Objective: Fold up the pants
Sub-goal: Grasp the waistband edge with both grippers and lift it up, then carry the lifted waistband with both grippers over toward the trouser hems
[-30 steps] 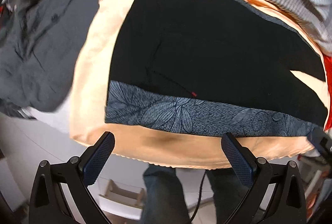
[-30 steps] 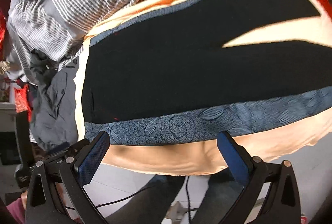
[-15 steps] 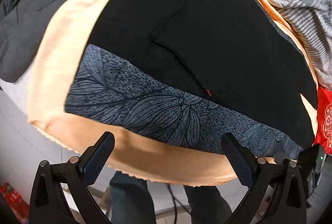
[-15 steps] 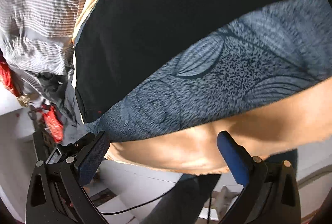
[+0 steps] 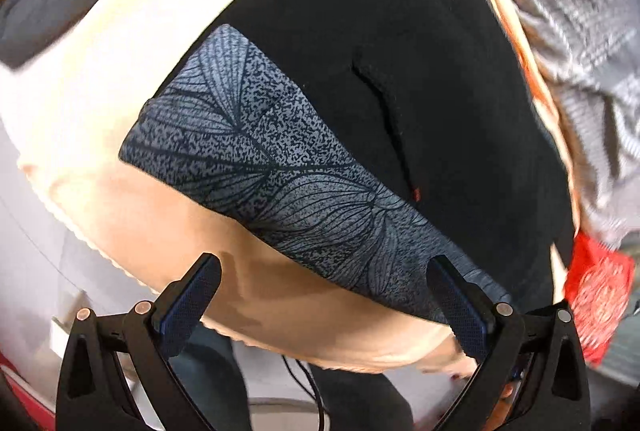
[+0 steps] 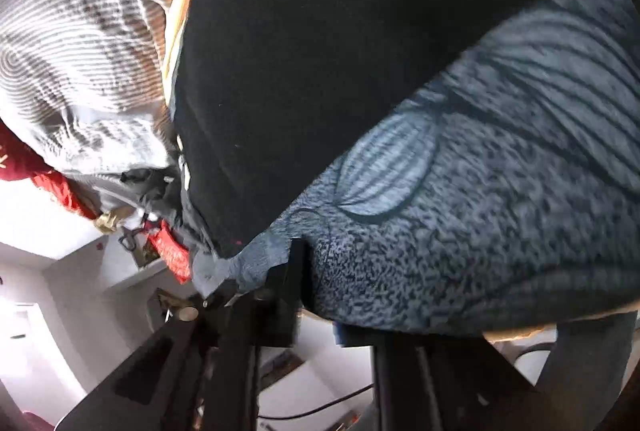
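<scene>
Currently my left gripper (image 5: 324,295) is spread wide, empty, over the pants (image 5: 384,79) lying flat on the peach sheet (image 5: 100,103). My right gripper (image 6: 320,311) appears clamped on the patterned band (image 6: 480,231); blur hides the far finger. A one-sided pull risks skewing the fold.

Bright, even light; heavy fisheye warp, dark corners; motion blur, worst in right view.

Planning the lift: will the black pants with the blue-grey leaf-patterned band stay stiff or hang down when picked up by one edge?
Probably floppy: the black pants with the blue-grey leaf-patterned band follow the rounded peach cloth cover. Likely light: their edge bunches thinly at the right gripper.
</scene>
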Demonstrator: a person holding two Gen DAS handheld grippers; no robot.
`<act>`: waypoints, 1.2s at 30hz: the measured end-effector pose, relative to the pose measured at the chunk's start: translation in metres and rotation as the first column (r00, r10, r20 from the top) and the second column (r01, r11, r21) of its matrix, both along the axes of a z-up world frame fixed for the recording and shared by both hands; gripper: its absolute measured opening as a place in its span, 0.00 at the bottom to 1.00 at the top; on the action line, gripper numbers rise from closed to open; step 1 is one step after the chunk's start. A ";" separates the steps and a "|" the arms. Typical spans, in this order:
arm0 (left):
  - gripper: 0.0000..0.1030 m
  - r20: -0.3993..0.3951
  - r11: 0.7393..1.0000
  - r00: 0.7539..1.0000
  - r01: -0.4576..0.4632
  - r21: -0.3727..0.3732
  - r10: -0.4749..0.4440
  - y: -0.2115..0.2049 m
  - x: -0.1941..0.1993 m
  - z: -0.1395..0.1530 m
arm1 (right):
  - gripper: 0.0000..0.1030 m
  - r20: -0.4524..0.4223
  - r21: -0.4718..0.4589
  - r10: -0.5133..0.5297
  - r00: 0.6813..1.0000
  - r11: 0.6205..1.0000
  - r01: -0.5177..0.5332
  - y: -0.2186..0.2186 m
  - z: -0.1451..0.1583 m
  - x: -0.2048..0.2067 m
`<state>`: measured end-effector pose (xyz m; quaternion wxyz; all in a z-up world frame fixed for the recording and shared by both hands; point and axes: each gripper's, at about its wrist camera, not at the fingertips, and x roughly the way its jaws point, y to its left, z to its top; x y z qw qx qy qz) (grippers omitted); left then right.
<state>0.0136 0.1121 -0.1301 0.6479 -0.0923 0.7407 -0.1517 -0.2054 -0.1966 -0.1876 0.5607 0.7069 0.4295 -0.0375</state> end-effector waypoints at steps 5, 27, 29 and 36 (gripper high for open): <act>1.00 0.023 0.989 0.989 -0.142 -0.044 0.143 0.010 -0.008 0.005 | 0.10 0.049 0.012 0.106 0.993 0.994 -0.107 -0.006 0.018 0.013; 0.17 0.146 0.979 0.987 -0.039 -0.201 0.070 -0.038 0.081 0.099 | 0.10 0.115 -0.211 0.237 0.965 0.955 -0.209 -0.075 0.126 0.102; 0.17 0.184 0.975 0.982 0.007 -0.220 0.034 -0.058 0.104 0.111 | 0.10 0.111 -0.245 0.231 0.967 0.949 -0.199 -0.092 0.131 0.121; 0.17 0.253 0.983 0.963 0.129 -0.130 -0.093 -0.136 0.180 0.077 | 0.10 0.012 -0.271 0.222 0.975 0.939 -0.211 -0.150 0.097 0.195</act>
